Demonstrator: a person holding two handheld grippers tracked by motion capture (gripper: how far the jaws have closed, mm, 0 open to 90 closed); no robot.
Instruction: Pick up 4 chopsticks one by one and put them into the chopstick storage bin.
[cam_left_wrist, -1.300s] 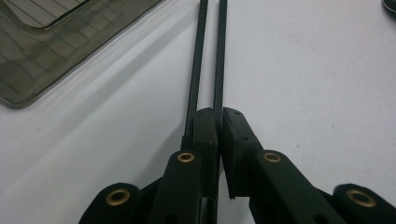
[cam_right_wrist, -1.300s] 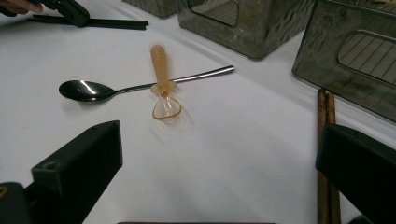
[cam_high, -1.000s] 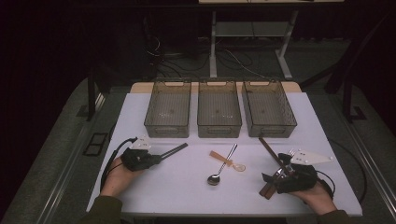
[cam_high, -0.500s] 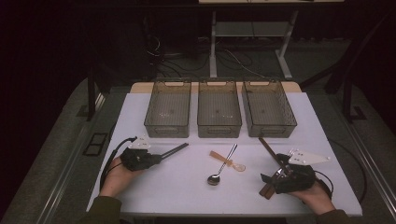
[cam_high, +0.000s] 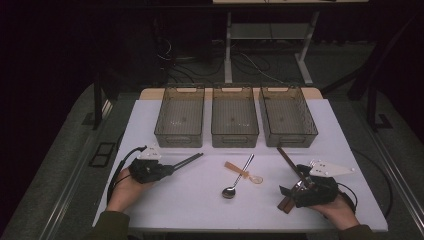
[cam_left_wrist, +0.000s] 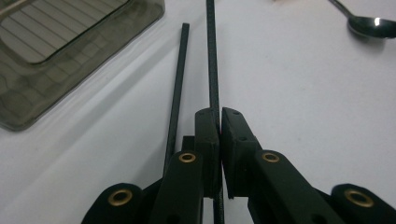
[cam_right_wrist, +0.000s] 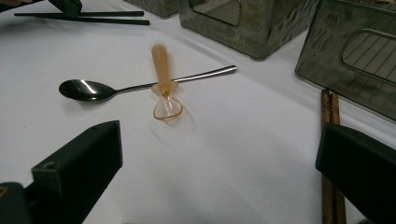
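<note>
Matt black chopsticks (cam_left_wrist: 212, 70), glossy metal spoon (cam_right_wrist: 93, 89), translucent amber plastic spoon (cam_right_wrist: 163, 88), smoky plastic bins (cam_high: 235, 116)

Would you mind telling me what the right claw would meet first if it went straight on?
Probably the orange plastic spoon lying across the metal spoon, ahead of the open right claw; depth is uncertain.

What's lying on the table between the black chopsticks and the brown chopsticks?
In the high view, a metal spoon crossed by a small amber plastic spoon lies between the black chopsticks and brown chopsticks.
</note>
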